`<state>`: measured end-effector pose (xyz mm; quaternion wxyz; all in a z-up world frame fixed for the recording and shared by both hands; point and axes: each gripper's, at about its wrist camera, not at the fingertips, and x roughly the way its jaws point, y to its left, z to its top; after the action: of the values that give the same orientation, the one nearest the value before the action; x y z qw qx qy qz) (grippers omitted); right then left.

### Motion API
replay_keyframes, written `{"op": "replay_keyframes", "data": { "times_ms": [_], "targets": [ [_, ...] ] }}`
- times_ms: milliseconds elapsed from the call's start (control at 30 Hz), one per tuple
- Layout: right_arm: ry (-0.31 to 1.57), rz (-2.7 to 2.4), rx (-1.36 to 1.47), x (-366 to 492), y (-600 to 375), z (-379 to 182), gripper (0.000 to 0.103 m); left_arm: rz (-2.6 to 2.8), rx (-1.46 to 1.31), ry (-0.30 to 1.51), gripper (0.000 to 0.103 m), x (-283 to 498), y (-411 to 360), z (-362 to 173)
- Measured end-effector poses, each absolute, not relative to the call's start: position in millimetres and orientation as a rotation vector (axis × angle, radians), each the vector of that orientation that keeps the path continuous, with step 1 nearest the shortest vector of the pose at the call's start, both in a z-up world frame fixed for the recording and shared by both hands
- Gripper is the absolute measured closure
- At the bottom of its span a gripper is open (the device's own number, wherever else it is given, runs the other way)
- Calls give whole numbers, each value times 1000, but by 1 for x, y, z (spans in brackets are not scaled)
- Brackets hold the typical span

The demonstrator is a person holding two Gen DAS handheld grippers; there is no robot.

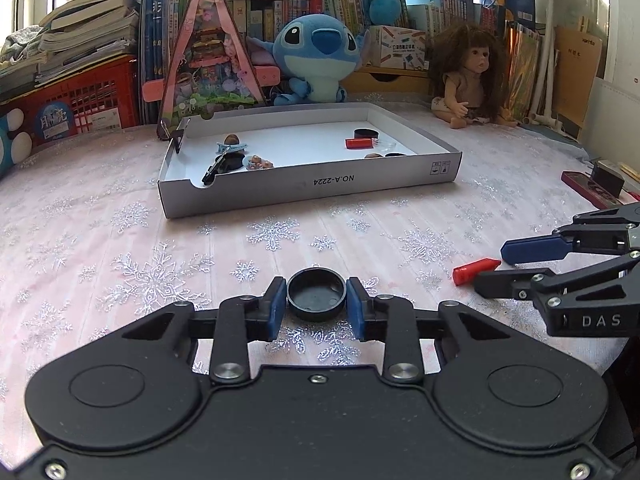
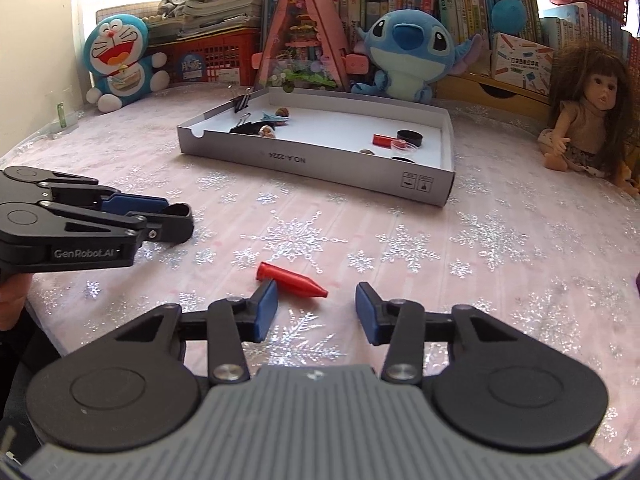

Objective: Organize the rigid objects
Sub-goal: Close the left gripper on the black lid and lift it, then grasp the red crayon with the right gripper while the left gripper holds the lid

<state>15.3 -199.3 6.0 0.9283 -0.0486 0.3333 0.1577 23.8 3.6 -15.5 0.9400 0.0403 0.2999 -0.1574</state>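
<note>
Right, left to right. Left tool [image 1: 317,304] is clenched on the round black plastic cap [image 1: 316,295]: both blue pads touch its rim at 9 and 3 o'clock, cap sitting open side up on the pink snowflake-print tablecloth [image 1: 120,248]. The cap looks light and stiff, with a smooth wall, so it may squirt out if squeezed off-centre; a grip across the full diameter, as it stands, reads sound.

Right tool [image 2: 316,308] is not gripping yet. Its left pad [image 2: 266,306] touches or nearly touches the red plastic bullet-shaped piece [image 2: 290,280]; the right pad stands well clear. The piece lies flat on the cloth, blunt end toward 10 o'clock, pointed tip toward 4 o'clock, skewed across the jaw line. My read: light, rigid, slick and round, so it will roll or pivot when one pad hits first. Best hold is mid-body on the cylindrical part, not the taper, with the jaws squared across its axis.

Target seems to be the shallow grey cardboard box lid with white interior [image 2: 320,160] at 12 o'clock from both tools, well apart. It already holds a similar red piece, a black cap, black binder clips and small oddments, so matching items probably go beside those.

Risk: the cloth is soft and may bunch under the pads.
</note>
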Motion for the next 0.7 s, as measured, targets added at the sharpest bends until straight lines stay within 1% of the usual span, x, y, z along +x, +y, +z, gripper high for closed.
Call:
{"op": "replay_keyframes", "data": {
  "times_ms": [167, 333, 400, 433, 500, 567, 700],
  "targets": [
    [686, 275, -95, 18, -208, 5, 54, -315, 79, 613, 73, 25, 4, -17],
    [707, 317, 4, 19, -215, 8, 54, -314, 77, 614, 73, 25, 4, -17],
    [702, 339, 9, 18, -210, 8, 48, -314, 77, 615, 73, 25, 4, -17],
    [697, 344, 4, 18, -208, 9, 42, -314, 77, 615, 73, 25, 4, -17],
    [684, 347, -14, 17, -202, 9, 41, -314, 76, 615, 73, 25, 4, -17],
    [672, 339, -36, 18, -196, 9, 37, -313, 75, 615, 73, 26, 4, -17],
    [651, 309, -64, 19, -185, 9, 31, -307, 68, 614, 73, 27, 4, -17]
  ]
}}
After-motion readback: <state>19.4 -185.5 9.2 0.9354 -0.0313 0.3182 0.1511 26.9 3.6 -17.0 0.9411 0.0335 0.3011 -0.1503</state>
